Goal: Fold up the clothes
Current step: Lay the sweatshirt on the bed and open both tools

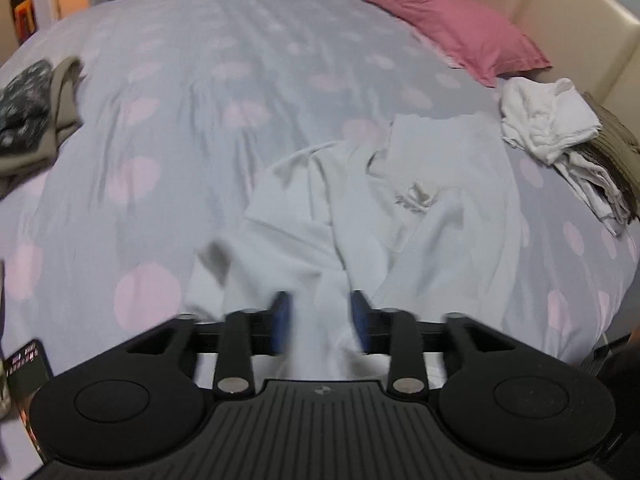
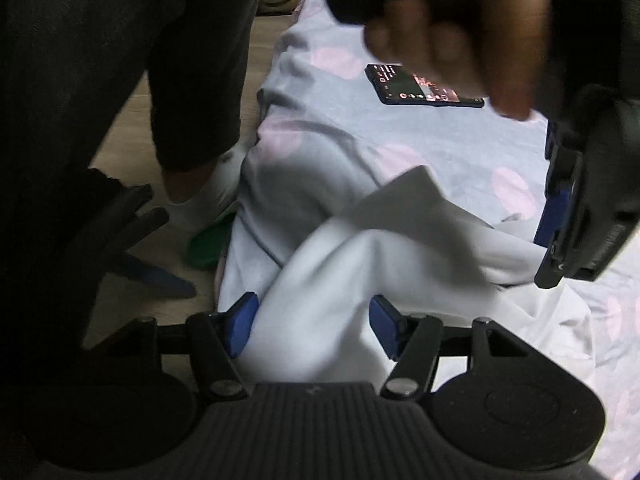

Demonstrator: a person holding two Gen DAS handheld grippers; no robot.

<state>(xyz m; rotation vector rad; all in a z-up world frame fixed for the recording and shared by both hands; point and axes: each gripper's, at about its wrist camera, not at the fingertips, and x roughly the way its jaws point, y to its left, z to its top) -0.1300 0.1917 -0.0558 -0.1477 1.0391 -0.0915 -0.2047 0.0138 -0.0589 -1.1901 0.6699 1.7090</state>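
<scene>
A white garment (image 1: 360, 208) lies crumpled on the grey bedspread with pink spots (image 1: 200, 92). My left gripper (image 1: 322, 316) has its blue pads either side of the garment's near end, which runs between them; the jaws stand apart and are blurred. In the right wrist view the same white garment (image 2: 360, 264) bunches between my right gripper's (image 2: 312, 316) blue pads, which stand wide apart. The left gripper (image 2: 568, 208) shows at the right edge of that view, over the cloth, with the person's hand (image 2: 460, 40) above it.
A pink pillow (image 1: 452, 24) lies by the cream headboard (image 1: 560, 12). A pile of white and brown clothes (image 1: 560, 140) sits at the right, a folded dark and beige stack (image 1: 28, 116) at the left. A phone (image 2: 424, 88) lies on the bed. The person's legs (image 2: 140, 80) stand beside the bed edge.
</scene>
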